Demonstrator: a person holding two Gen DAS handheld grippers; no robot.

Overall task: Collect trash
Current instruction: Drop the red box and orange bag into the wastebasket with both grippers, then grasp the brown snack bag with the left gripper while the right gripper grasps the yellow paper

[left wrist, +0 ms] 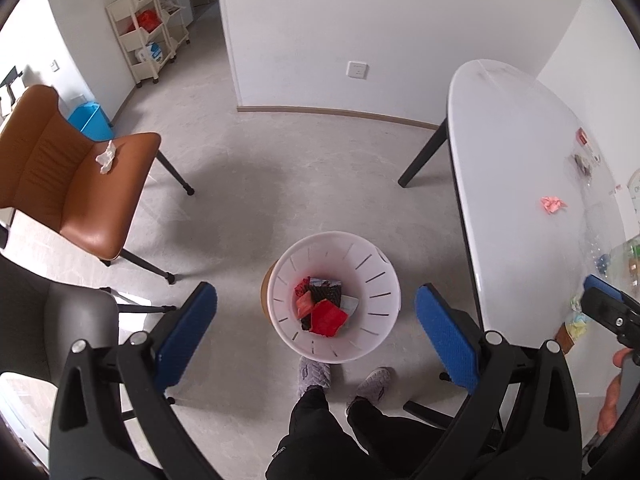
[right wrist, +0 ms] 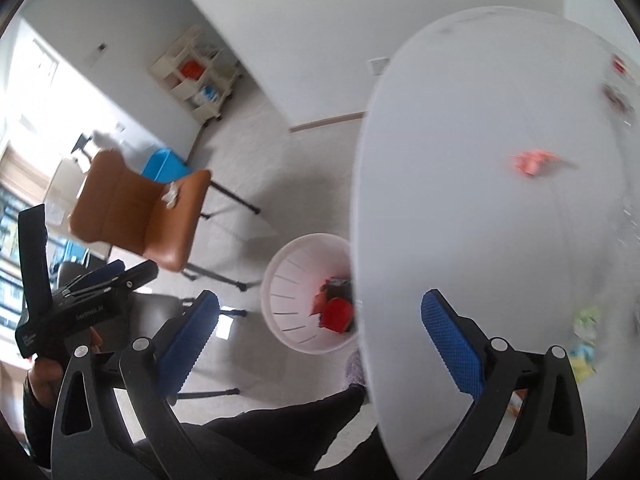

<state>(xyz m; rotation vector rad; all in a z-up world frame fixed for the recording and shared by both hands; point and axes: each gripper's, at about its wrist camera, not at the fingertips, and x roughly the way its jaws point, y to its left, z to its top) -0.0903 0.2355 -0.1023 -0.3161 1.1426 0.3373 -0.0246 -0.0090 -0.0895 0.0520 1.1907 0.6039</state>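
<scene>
A white slotted trash bin point(left wrist: 334, 296) stands on the floor and holds red, black and blue scraps point(left wrist: 322, 308). My left gripper point(left wrist: 316, 320) is open and empty, high above the bin. My right gripper point(right wrist: 320, 328) is open and empty, over the table's left edge; the bin point(right wrist: 308, 294) shows below it. A crumpled pink paper point(left wrist: 553, 204) lies on the white table point(left wrist: 520, 152), also in the right wrist view point(right wrist: 534, 161). A crumpled white tissue point(left wrist: 106, 156) lies on the brown chair point(left wrist: 72, 176). Yellow-green scraps point(right wrist: 584, 336) lie near the table's front.
A grey chair point(left wrist: 76, 320) stands at lower left. A cream shelf cart point(left wrist: 150, 26) and a blue box point(left wrist: 90, 120) stand by the far wall. The person's slippered feet point(left wrist: 344, 380) are beside the bin. Clear plastic packaging point(left wrist: 612, 256) lies on the table's right.
</scene>
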